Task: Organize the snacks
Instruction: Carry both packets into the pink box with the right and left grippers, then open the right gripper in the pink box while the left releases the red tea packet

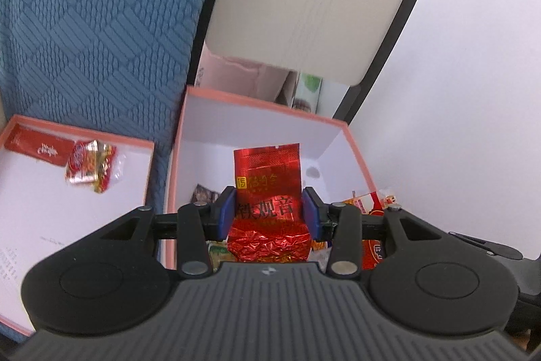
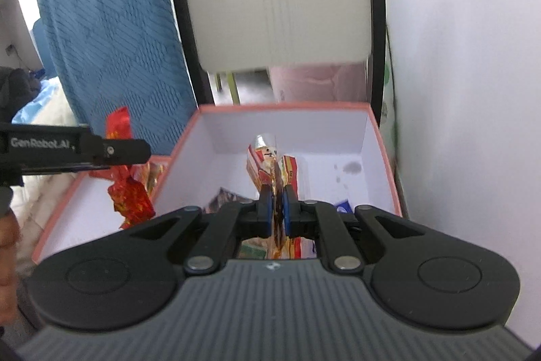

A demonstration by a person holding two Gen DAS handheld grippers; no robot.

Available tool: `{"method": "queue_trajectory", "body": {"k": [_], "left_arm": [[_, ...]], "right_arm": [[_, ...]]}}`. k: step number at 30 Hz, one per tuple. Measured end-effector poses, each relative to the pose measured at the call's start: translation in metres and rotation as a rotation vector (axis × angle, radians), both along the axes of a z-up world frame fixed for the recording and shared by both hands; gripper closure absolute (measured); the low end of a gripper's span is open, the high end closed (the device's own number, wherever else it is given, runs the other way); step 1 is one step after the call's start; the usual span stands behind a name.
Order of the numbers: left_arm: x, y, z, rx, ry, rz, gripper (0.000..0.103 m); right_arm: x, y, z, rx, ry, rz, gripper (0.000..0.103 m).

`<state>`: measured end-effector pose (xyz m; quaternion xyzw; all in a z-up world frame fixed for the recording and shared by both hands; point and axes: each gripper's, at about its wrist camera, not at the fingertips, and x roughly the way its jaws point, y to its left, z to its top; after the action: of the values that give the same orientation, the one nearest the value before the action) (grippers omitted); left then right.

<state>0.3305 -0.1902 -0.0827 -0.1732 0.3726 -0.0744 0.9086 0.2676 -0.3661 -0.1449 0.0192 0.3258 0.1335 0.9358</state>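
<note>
My left gripper (image 1: 268, 208) is shut on a red foil tea packet (image 1: 267, 171) that stands upright between the blue pads. It hangs over a pink-rimmed box (image 1: 358, 151) with white walls. In the right wrist view, my right gripper (image 2: 277, 208) is shut on a thin yellow-and-red snack wrapper (image 2: 267, 158) above the same box (image 2: 284, 106). There the left gripper (image 2: 142, 154) shows at the left with its red packet (image 2: 132, 198), over the box's near left corner. A dark packet (image 1: 203, 193) and other snacks lie on the box floor.
The box lid (image 1: 84, 132) lies to the left with a red sachet and a wrapped snack (image 1: 91, 166) in it. Behind are blue quilted fabric (image 1: 101, 22) and a pale panel in a black frame (image 1: 304, 5). A white wall (image 2: 456, 90) is close on the right.
</note>
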Motion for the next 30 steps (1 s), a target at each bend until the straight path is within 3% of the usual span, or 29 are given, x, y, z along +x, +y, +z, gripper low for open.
{"method": "queue_trajectory", "body": {"k": [9, 11, 13, 15, 17, 18, 30], "left_arm": [[0.005, -0.012, -0.019, 0.029, 0.046, -0.028, 0.054], [0.004, -0.014, -0.02, 0.038, 0.048, -0.03, 0.045], [0.003, -0.016, -0.018, 0.046, 0.054, -0.035, 0.024], [-0.001, -0.018, -0.014, 0.066, 0.044, -0.028, 0.018], [-0.007, -0.017, -0.008, 0.064, 0.028, -0.032, 0.018], [-0.011, -0.017, -0.005, 0.054, 0.02, -0.036, 0.018], [-0.076, 0.008, 0.084, 0.096, -0.168, -0.021, 0.018]], "right_arm": [[0.015, -0.014, -0.027, 0.011, 0.058, -0.021, 0.091], [0.015, -0.017, -0.029, 0.028, 0.067, -0.031, 0.091], [0.015, -0.023, -0.03, 0.039, 0.079, -0.042, 0.09], [0.011, -0.029, -0.028, 0.055, 0.092, -0.052, 0.082], [0.009, -0.032, -0.025, 0.059, 0.081, -0.07, 0.044], [0.007, -0.033, -0.021, 0.055, 0.066, -0.08, 0.039], [-0.048, -0.035, 0.055, 0.132, -0.098, -0.105, 0.038]]}}
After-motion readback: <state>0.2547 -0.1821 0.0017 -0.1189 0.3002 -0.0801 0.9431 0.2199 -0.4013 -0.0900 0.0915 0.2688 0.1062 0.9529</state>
